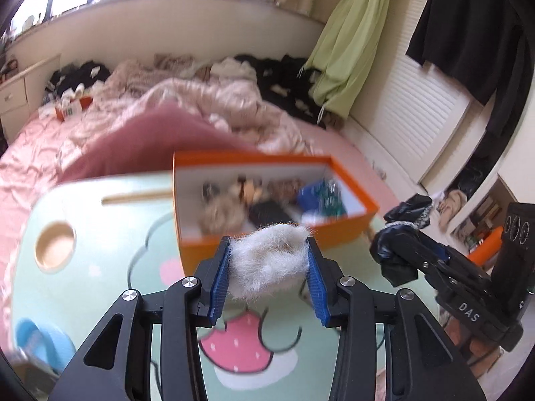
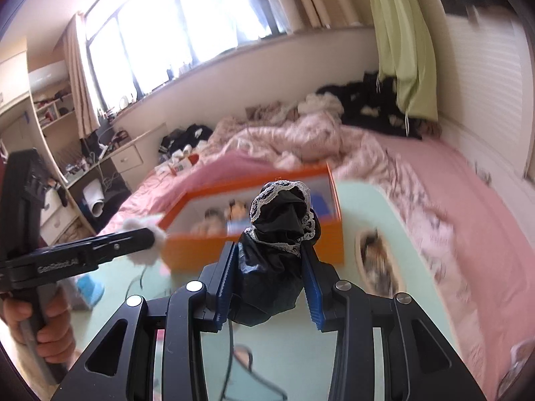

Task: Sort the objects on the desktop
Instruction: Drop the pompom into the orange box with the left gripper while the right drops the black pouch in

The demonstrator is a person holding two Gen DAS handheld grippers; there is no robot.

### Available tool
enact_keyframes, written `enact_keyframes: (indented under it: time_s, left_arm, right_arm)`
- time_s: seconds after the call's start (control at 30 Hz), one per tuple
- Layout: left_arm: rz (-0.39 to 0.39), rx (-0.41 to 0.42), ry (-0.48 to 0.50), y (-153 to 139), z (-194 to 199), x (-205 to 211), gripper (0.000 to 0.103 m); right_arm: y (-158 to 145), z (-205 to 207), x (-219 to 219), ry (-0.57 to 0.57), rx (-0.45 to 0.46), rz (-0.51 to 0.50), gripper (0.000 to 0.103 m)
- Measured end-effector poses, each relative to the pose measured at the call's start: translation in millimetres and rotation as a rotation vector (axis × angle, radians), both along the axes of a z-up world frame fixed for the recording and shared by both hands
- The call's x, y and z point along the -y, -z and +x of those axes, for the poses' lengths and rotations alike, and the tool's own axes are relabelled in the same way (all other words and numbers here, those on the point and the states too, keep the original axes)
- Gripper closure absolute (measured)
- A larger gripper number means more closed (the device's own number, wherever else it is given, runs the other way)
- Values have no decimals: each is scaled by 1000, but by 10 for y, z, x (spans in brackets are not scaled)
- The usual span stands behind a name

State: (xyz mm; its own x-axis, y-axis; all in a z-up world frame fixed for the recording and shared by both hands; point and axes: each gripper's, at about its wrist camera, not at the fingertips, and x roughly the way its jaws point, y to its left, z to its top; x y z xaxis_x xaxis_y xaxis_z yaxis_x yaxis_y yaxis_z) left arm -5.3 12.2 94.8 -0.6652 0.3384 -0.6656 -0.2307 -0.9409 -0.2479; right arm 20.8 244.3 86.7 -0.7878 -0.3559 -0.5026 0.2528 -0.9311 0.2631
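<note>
My left gripper [image 1: 269, 250] is shut on a white fluffy piece [image 1: 267, 260], held above the pale green lap table [image 1: 110, 244] just in front of the orange box [image 1: 277, 234]. In the right wrist view that gripper [image 2: 152, 234] comes in from the left with the white fluff [image 2: 145, 254] at its tip. My right gripper [image 2: 271, 250] is shut on a black fabric piece with white lace trim [image 2: 281, 227], lifted before the orange box [image 2: 254, 250]. It shows at the right of the left wrist view, where the right gripper [image 1: 394, 240] holds the black fabric [image 1: 398, 254].
The orange box holds several small items, among them a blue one [image 1: 314, 197]. The table has a round cup recess [image 1: 55, 245] and a strawberry print [image 1: 239, 344]. A bed with pink bedding [image 2: 434, 173] lies behind. A hand [image 2: 43, 327] grips the left handle.
</note>
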Motion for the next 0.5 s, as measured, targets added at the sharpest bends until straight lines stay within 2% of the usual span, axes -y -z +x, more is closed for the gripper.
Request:
enact_keyframes:
  time_s: [0.07,0.13,0.17,0.2,0.23,0.27,0.4,0.5]
  left_arm:
    - [-10,-10,-20,-85,-153,-24,60]
    - [16,1,-34,-100,-354,-13,59]
    - [34,12,-42,-84,-440,-3,54]
    - [45,27,-53,-44,-531,9,49]
    - [45,45,-67,13,-598,26,40]
    - [45,59,-73,66,-624,43,39]
    - [76,71,-75,184,-578,138,38]
    - [72,35,-77,116,-432,150,38]
  right_arm:
    - [-139,-178,112,-3,-24,24,66]
    - [-207,-377,245,-13,-32,53,66]
    - [-209,-460,308,-16,-33,75,66]
    - [-201,-533,364,-14,-34,98,63]
    - [-164,-627,437,0,-29,131,58]
    - [-131,-670,473,17,-24,153,55]
    - [-38,-637,495,42,-29,177,34]
    - [-58,-489,443,52,-61,171,31]
